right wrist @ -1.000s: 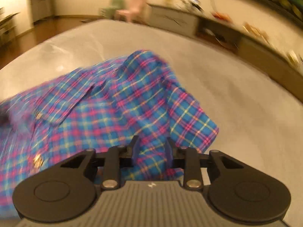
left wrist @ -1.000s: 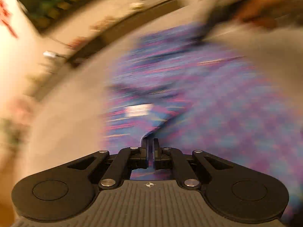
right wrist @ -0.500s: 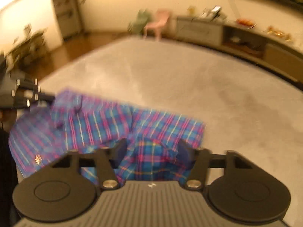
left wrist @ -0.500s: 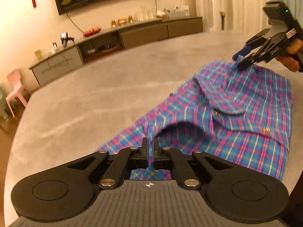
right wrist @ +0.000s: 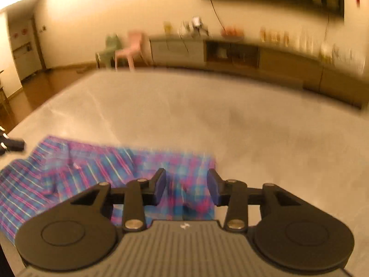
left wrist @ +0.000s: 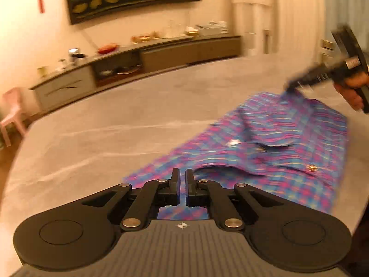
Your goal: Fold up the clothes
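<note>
- The left gripper (left wrist: pixel 182 180) is pitched downward, its jaws drawn almost together.
- The right gripper (right wrist: pixel 186 184), gripped by a hand (left wrist: pixel 352 90), is angled downward; its jaws have just been opening.

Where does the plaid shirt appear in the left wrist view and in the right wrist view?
Left wrist view: plaid shirt lies right of centre on the grey surface, reaching from the left gripper toward the right edge.
Right wrist view: it fills the lower left, running under the right gripper.
Shared landmark: the long sideboard along the far wall.
</note>
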Motion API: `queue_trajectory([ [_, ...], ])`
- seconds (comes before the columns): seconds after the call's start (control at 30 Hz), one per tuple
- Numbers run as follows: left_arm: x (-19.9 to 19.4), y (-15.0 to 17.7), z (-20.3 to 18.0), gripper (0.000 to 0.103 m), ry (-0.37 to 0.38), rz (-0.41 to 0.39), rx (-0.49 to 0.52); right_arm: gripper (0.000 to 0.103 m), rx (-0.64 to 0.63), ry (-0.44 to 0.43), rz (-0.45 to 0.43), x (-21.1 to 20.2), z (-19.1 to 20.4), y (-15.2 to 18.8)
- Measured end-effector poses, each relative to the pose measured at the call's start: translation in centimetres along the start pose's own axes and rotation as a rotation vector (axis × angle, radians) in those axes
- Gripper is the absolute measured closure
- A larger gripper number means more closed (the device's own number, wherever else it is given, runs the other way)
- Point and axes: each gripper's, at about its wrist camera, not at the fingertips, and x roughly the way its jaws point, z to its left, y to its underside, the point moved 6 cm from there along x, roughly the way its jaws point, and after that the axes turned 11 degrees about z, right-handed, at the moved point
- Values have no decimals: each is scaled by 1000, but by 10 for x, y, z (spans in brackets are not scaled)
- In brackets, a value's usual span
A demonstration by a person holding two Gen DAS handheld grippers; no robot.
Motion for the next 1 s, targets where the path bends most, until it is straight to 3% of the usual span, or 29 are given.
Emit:
queue_trajectory([
  [0.03, 6, 0, -7, 99, 18, 17, 23, 64, -31, -21, -11, -5, 12, -1],
  [0.1, 22, 2, -11, 99, 3, 53, 48, 67, -96, -66, 48, 8, 30, 10],
  [0.13, 31, 3, -11, 99, -11, 70, 57, 73, -124, -52, 91, 19, 34, 20],
  [0.17, 36, 2, -9, 99, -20, 75, 59, 89, -122, -11, 139, 31, 27, 30],
  [0.2, 38, -1, -3, 99, -32, 74, 48, 94, -119, 30, 187, 43, 21, 39],
  [0.3, 42, -6, 18, 99, -57, 70, -22, 97, -36, 31, 182, 52, 5, 40],
  [0.37, 44, -5, 31, 99, -22, 60, -90, 97, -71, 76, 186, 61, 9, 43],
  [0.47, 50, -6, 40, 99, 47, 76, -138, 97, -42, 67, 182, 72, 8, 40],
  [0.57, 59, -7, 45, 98, 47, 83, -163, 103, -22, 74, 184, 73, 3, 39],
  [0.7, 60, -4, 53, 98, 21, 83, -201, 103, 38, 84, 200, 68, -3, 39],
  [0.8, 45, -13, 53, 98, 45, 9, -201, 85, 21, 62, 91, 45, 12, 21],
  [0.87, 43, -23, 49, 98, 92, -23, -198, 60, -24, 9, 34, 41, 32, 0],
  [1.0, 67, -30, 36, 98, 88, 26, -146, 42, -147, -89, 130, 94, 76, -35],
])
